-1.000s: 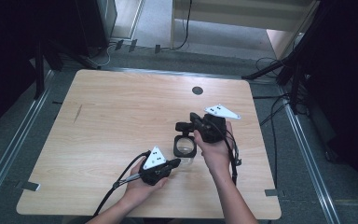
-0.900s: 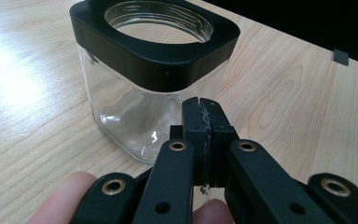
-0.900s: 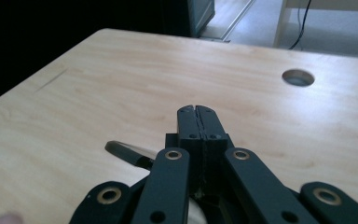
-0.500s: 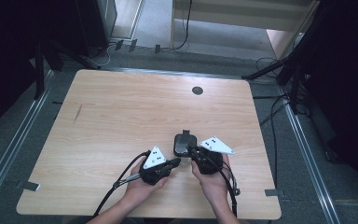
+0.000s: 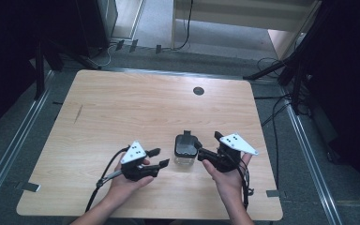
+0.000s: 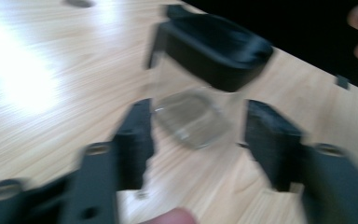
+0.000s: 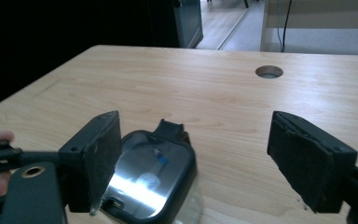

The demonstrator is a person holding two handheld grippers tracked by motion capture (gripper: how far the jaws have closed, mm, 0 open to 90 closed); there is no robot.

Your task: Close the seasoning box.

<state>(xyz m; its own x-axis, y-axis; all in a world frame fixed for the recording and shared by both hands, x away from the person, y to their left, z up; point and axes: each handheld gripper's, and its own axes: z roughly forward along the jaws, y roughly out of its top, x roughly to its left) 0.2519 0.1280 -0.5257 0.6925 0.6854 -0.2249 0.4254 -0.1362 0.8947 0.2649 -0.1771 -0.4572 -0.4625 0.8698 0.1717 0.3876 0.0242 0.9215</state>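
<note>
Jaws gape empty on both black grippers, left gripper (image 5: 157,157) at nine o'clock and right gripper (image 5: 201,151) at three o'clock of a clear, rounded-square container (image 5: 185,149) with glossy black lid on pale woodgrain table (image 5: 122,108).

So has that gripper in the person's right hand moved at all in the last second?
Yes. The right gripper was farther up the table, nearer the round hole. It has come back toward the person and now sits open beside the lidded clear container.
</note>
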